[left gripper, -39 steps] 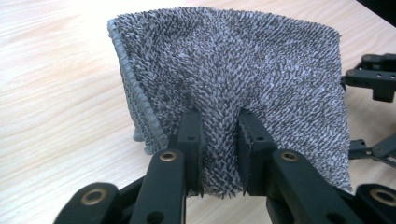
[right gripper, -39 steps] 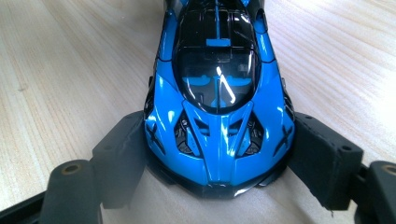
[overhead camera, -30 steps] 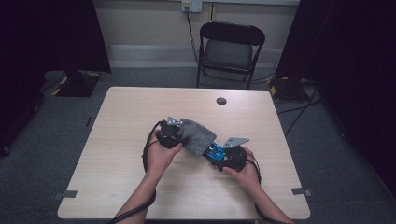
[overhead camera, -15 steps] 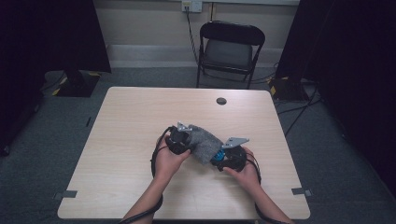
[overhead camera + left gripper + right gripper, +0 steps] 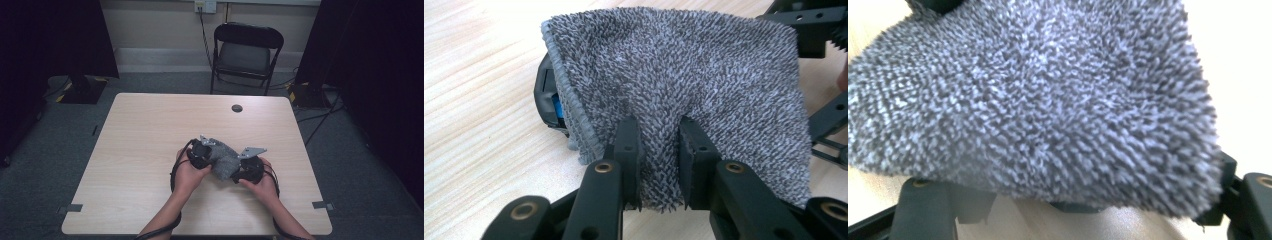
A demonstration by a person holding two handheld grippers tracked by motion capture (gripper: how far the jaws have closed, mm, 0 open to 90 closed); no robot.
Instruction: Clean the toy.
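Left claw (image 5: 658,165) pinching grey cloth (image 5: 684,85) low over tabletop (image 5: 150,135); right claw (image 5: 248,169) draped, jaw state impossible to tell. Risk: thin pinch slipping, cloth sliding off, snagging right jaws.

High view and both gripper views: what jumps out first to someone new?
The grey shaggy cloth, bunched between the two grippers near the middle of the wooden table. In the left gripper view, the left gripper is pinched shut on a fold of it; the right gripper sits draped under the cloth, its jaws hidden. Beyond the table's far edge stands a black folding chair.
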